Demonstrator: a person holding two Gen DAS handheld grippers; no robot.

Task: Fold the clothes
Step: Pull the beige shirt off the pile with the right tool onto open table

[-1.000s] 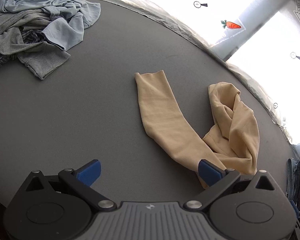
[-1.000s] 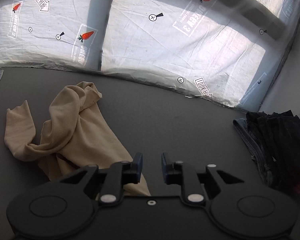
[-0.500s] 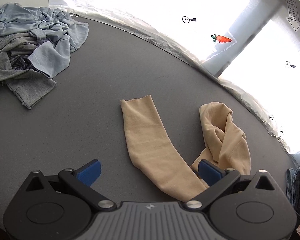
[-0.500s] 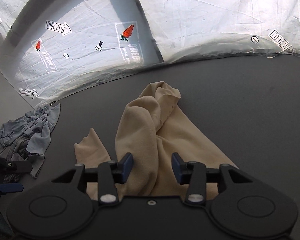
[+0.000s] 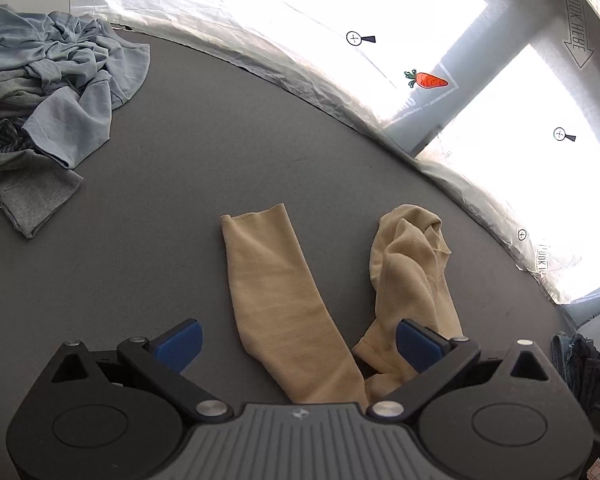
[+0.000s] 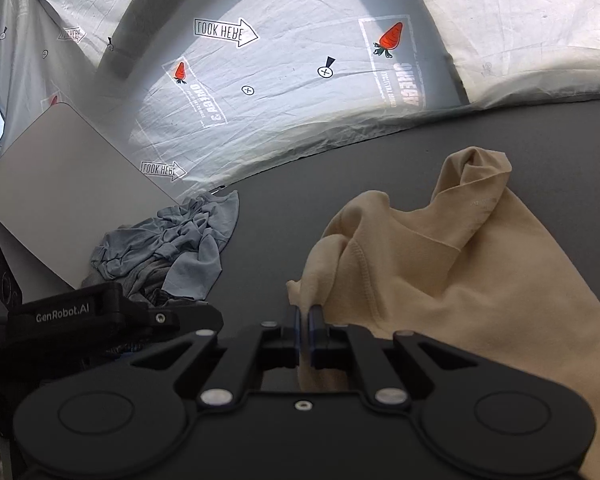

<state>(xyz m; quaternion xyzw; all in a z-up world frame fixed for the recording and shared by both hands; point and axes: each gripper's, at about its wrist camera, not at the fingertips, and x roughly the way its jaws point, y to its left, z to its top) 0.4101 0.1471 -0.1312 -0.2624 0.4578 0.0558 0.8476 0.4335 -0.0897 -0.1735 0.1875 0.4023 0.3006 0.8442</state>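
A beige long-sleeved top [image 5: 276, 288] lies crumpled on the dark grey table [image 5: 220, 140]. One sleeve stretches flat away from me in the left wrist view, and a bunched part [image 5: 412, 264] rises to its right. My left gripper [image 5: 296, 344] stands open over the sleeve's near end, its blue pads either side of the cloth. In the right wrist view the beige top [image 6: 460, 280] fills the right half. My right gripper [image 6: 305, 324] is shut on a fold of its edge. The left gripper's black body [image 6: 100, 316] shows at the left of that view.
A heap of blue and grey clothes [image 5: 48, 100] lies at the table's far left, also seen as the clothes heap [image 6: 172, 248] in the right wrist view. Dark folded garments [image 5: 584, 364] sit at the right edge. White printed sheeting [image 6: 300, 80] hangs behind the table. A pale board [image 6: 60, 184] leans at left.
My right gripper swung left over the beige top and went from open to shut on its edge. The left gripper pulled back slightly, staying open over the sleeve.
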